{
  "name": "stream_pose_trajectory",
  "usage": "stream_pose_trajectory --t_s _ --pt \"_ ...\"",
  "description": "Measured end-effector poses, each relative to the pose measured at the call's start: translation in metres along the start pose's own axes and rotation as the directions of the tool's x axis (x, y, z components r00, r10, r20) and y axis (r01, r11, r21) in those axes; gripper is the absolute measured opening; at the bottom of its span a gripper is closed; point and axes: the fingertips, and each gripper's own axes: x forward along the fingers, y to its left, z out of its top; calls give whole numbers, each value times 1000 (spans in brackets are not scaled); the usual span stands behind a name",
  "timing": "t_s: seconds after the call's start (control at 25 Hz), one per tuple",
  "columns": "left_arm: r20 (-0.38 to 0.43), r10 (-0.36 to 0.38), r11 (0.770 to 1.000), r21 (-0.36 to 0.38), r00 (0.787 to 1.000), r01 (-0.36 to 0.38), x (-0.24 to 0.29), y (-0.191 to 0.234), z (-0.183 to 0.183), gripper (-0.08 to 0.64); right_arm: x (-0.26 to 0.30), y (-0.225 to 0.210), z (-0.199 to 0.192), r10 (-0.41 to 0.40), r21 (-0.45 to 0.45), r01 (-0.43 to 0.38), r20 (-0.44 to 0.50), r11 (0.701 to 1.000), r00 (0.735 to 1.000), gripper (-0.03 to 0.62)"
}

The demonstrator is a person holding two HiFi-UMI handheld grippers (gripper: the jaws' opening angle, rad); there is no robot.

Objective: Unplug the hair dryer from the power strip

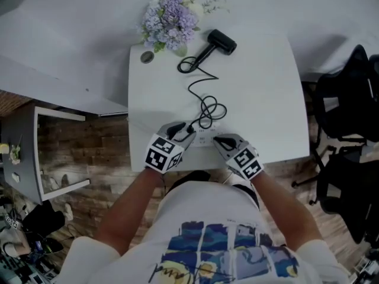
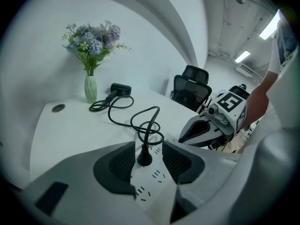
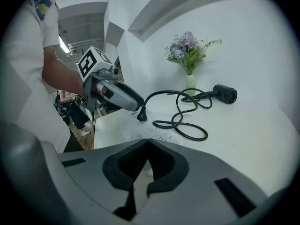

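Both gripper views settle what the head view hides: left tongs [image 2: 149, 146] gape around the plug [image 2: 144, 159], right tongs [image 3: 147, 142] closed.

White T-shirt [image 1: 207, 218] bears a blue, perhaps painted print; left tool [image 1: 188, 129], right tool [image 1: 217, 139] grey.

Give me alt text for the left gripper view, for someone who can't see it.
The left gripper, jaws open, straddles a black plug seated in a white power strip. Its cord loops back to a hair dryer beside a vase of purple flowers; the right gripper sits to the right.
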Motion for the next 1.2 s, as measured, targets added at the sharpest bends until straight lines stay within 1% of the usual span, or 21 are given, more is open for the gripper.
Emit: stream_pose_trajectory --t_s 0.24,0.44,0.64,0.84,1.04,1.2 --pt "-33 -25 1000 -4 999 25 17 7 -3 167 10 -5 -4 6 10 -6 -11 1000 1000 0" --pt "-45 -48 999 -2 998 48 24 6 -5 124 11 -6 -4 10 18 -10 -2 1000 1000 0" --pt "-53 -50 999 4 997 50 26 9 -7 77 11 -6 -4 -3 27 3 6 1000 1000 0" --pt "-53 -62 998 19 997 63 26 7 -6 72 9 -5 -3 -24 28 24 10 999 1000 -2" --pt "-51 -46 998 42 998 48 26 6 -5 62 10 -6 -4 -42 27 42 4 999 999 -3" --pt "-44 -41 998 37 998 42 23 6 -4 57 9 -6 -4 -61 26 61 -1 998 998 -5"
